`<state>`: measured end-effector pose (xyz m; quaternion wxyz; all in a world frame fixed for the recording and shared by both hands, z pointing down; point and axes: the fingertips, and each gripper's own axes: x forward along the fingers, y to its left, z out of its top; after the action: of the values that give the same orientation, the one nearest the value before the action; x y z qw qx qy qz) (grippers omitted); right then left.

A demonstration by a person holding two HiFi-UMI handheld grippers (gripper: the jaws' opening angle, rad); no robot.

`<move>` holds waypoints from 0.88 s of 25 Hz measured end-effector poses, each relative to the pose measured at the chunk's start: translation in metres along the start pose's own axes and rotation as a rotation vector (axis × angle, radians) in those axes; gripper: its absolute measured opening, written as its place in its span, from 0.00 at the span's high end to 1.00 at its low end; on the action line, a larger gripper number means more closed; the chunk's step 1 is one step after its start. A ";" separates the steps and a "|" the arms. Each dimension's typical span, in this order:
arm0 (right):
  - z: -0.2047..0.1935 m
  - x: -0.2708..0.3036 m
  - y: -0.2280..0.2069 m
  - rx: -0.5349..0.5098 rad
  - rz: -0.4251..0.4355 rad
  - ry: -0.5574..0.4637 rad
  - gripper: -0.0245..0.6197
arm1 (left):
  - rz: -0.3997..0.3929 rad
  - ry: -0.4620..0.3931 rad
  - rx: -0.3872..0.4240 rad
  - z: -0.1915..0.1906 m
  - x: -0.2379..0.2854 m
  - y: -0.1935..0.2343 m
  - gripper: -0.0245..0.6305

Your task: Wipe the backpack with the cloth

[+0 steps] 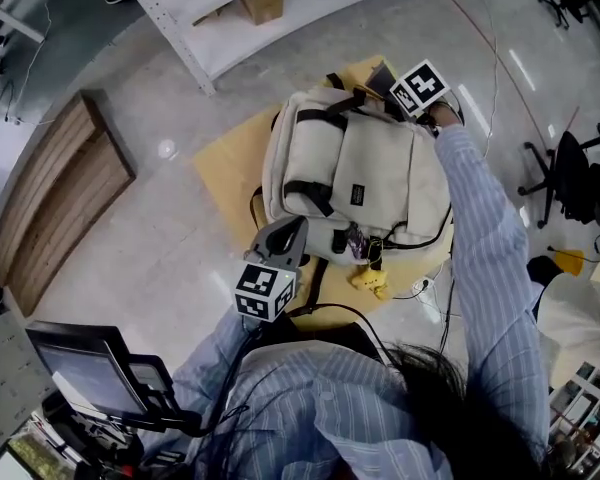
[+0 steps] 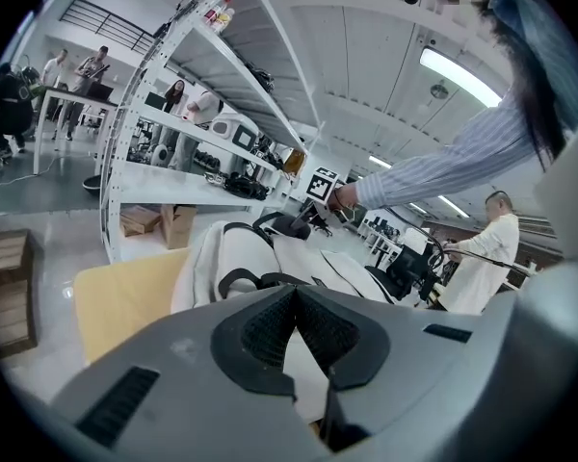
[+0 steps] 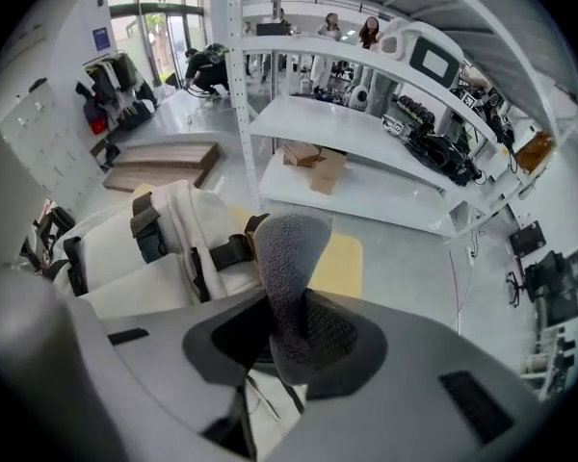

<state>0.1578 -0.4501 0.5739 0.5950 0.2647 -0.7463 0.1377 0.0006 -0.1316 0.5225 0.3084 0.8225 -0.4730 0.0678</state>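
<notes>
Nearest the lens are your dark hair point(image 1: 435, 383) and the fine blue stripes of your shirt point(image 1: 320, 413), with a flat dark screen on a stand point(image 1: 85, 373) low at your left. Further left, a slatted wooden pallet point(image 1: 55, 198) lies on the glossy grey floor point(image 1: 150, 268). Your left gripper point(image 2: 295, 298) hangs just beside the near edge of the backpack point(image 1: 370, 173). Its ribbed black pads are pressed together into a tight V with nothing between them. The backpack is a soft, boxy cream fabric bag with black webbing straps and buckles. It lies flat on a tan mat point(image 1: 230, 163), and a small yellow charm point(image 1: 370, 281) rests at its near end. Beyond it, a cardboard box point(image 1: 263, 3) sits on a long white shelf point(image 1: 280, 8). To the right, your striped sleeve reaches to the bag's far corner, where your right gripper point(image 3: 287, 340) is clenched on the cloth point(image 3: 287, 248). The cloth is a grey, fuzzy fold that rises from the jaws to a rounded tip in front of a black strap. Whether it touches the bag cannot be told. A black office chair point(image 1: 565, 178) stands well apart at the far right.
</notes>
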 end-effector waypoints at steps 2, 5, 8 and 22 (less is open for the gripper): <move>0.010 0.000 0.004 -0.014 0.002 -0.007 0.82 | 0.001 -0.006 -0.006 -0.002 -0.002 0.004 0.96; 0.038 -0.002 0.020 0.008 0.063 -0.068 0.82 | 0.015 -0.016 -0.023 -0.002 -0.007 0.013 0.96; 0.071 -0.003 0.044 -0.001 0.124 -0.094 0.82 | 0.033 -0.026 -0.043 0.004 -0.016 0.024 0.96; 0.178 0.023 0.148 -0.252 0.170 -0.098 0.82 | 0.120 -0.087 -0.104 0.000 -0.053 0.068 0.96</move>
<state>-0.0735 -0.4266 0.5668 0.5726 0.1303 -0.8055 0.0797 -0.0845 -0.1171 0.5317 0.3255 0.7776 -0.5373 0.0258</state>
